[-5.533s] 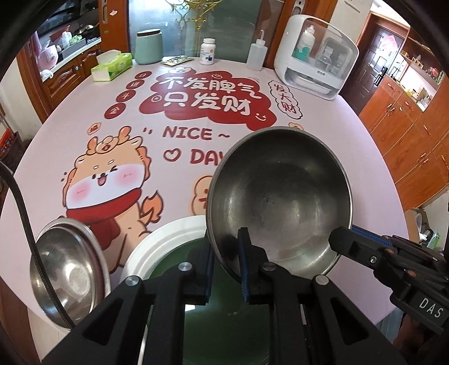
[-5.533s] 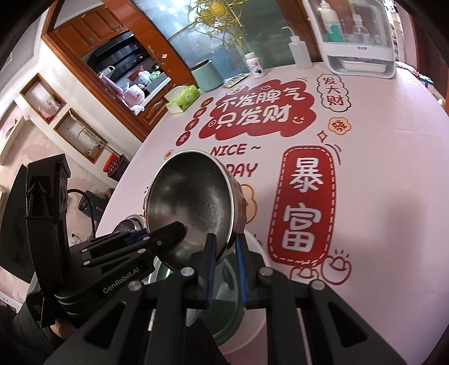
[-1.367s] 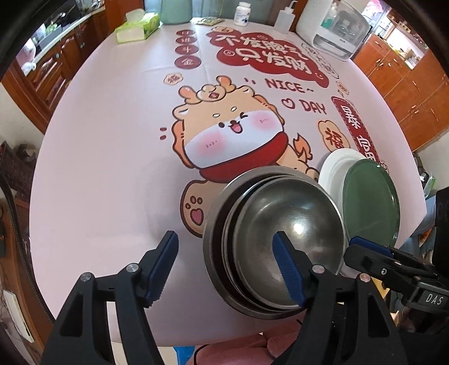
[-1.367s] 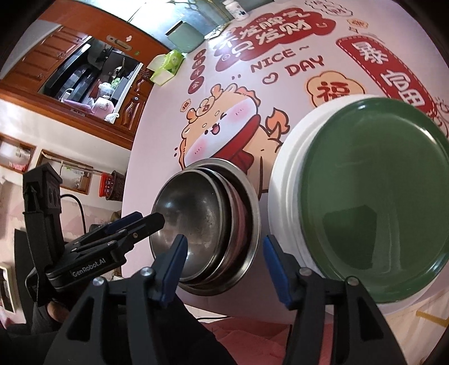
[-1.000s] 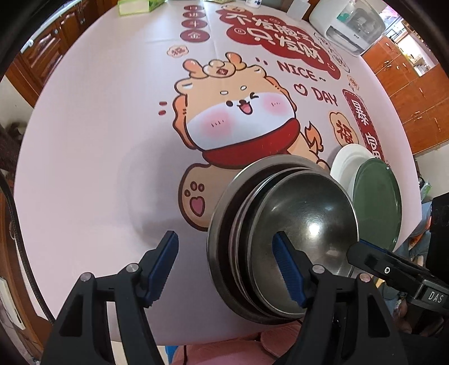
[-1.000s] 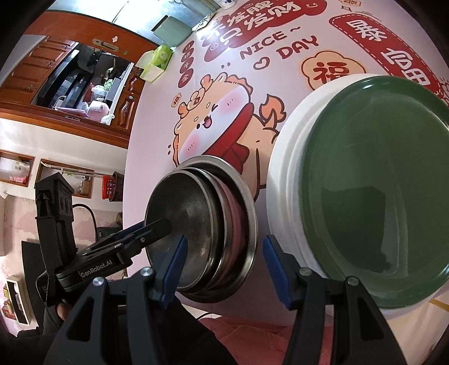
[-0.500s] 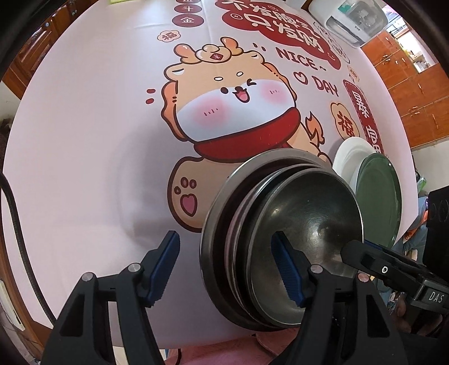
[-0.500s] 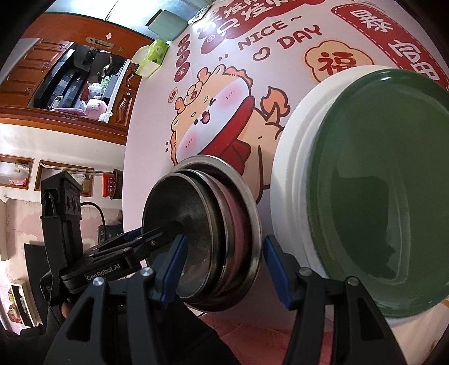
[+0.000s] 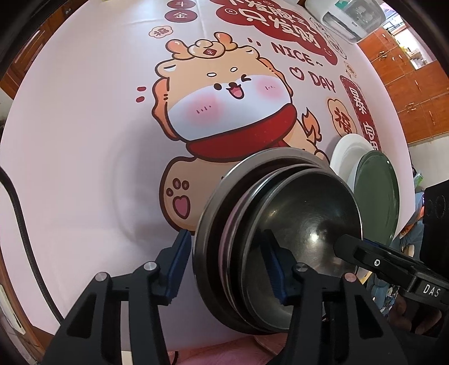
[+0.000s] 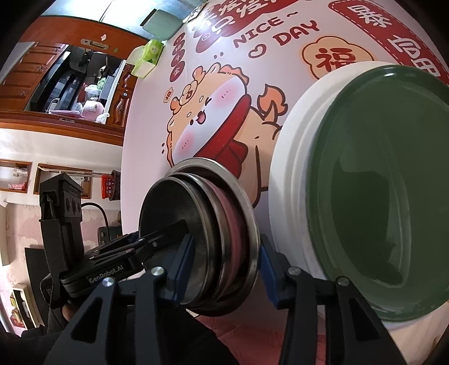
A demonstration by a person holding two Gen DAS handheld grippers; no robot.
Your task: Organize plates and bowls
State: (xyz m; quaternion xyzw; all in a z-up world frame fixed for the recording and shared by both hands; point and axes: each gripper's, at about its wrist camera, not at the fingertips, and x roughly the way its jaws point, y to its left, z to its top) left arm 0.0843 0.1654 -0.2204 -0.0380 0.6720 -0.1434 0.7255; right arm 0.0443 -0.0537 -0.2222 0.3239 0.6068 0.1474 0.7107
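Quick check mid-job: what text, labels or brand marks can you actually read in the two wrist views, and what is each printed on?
"NICE ~ DAY": tablecloth, in red.
"福": orange cloud badge on the cloth.
"金": dark red dot on the cloth.
"DAS": right gripper body.
"GenRobot.AI": left gripper body.
The big red Chinese banners are cropped or warped; I won't quote them. Nothing readable on the steel bowls or plates.

Nested steel bowls [image 9: 306, 224], rims stepped, one pink layer between, near the desk's front edge. Just beside, a green plate [image 10: 373, 196] stacked on a wider white plate [image 10: 291, 157].
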